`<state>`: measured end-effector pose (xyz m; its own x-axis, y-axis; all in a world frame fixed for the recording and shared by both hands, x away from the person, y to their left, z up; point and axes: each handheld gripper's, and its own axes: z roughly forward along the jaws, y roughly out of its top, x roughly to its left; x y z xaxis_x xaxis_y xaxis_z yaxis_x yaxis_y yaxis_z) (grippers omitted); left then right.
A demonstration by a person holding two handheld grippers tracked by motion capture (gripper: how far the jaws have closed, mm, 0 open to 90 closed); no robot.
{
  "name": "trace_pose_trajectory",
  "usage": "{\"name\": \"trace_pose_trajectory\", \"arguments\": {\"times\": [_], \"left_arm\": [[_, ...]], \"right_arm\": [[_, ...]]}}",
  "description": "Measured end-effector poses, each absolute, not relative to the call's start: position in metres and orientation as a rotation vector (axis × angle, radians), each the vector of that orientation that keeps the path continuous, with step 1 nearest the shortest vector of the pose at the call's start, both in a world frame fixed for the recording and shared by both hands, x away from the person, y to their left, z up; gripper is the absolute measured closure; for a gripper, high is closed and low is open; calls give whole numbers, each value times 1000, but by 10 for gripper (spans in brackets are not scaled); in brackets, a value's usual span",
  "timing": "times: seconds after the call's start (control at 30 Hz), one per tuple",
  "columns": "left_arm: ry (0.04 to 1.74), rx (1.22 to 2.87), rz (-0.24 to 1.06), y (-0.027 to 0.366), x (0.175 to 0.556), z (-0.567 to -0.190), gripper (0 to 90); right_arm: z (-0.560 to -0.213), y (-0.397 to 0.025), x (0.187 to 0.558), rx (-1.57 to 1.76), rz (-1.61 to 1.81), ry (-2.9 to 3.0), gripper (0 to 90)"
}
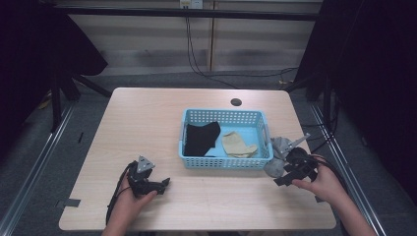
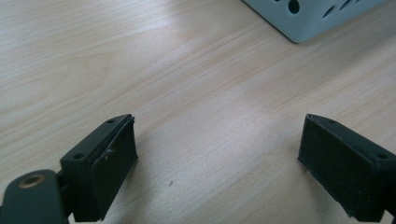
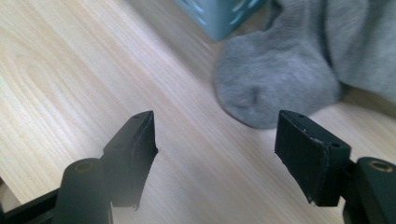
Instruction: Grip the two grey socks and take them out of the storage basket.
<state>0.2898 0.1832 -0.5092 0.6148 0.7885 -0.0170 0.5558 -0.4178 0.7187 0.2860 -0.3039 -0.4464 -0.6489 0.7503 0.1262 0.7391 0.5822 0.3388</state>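
Note:
A light blue plastic basket (image 1: 223, 161) stands right of the table's middle and holds a black sock (image 1: 200, 138) and a beige sock (image 1: 237, 144). A grey sock (image 1: 277, 156) lies on the table against the basket's right side. My right gripper (image 1: 286, 175) is open just in front of it. In the right gripper view the grey sock's toe (image 3: 275, 88) lies a little beyond the open right gripper (image 3: 217, 122), untouched, with the basket's corner (image 3: 219, 16) behind. My left gripper (image 1: 163, 184) rests open near the front left, with bare wood between the jaws of the left gripper (image 2: 219, 128).
The wooden table (image 1: 147, 118) has a round cable hole (image 1: 236, 102) at the back. The basket's corner (image 2: 308, 21) shows ahead of the left gripper. Dark curtains and metal rails flank the table, and cables run along the floor behind.

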Motion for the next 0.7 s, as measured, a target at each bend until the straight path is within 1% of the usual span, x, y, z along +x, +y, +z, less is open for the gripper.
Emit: {"name": "trace_pose_trajectory", "arguments": {"times": [0.7], "left_arm": [[1052, 2135, 424, 183, 290, -509, 107]], "right_arm": [[-471, -274, 266, 1170, 686, 2830, 265]]}}
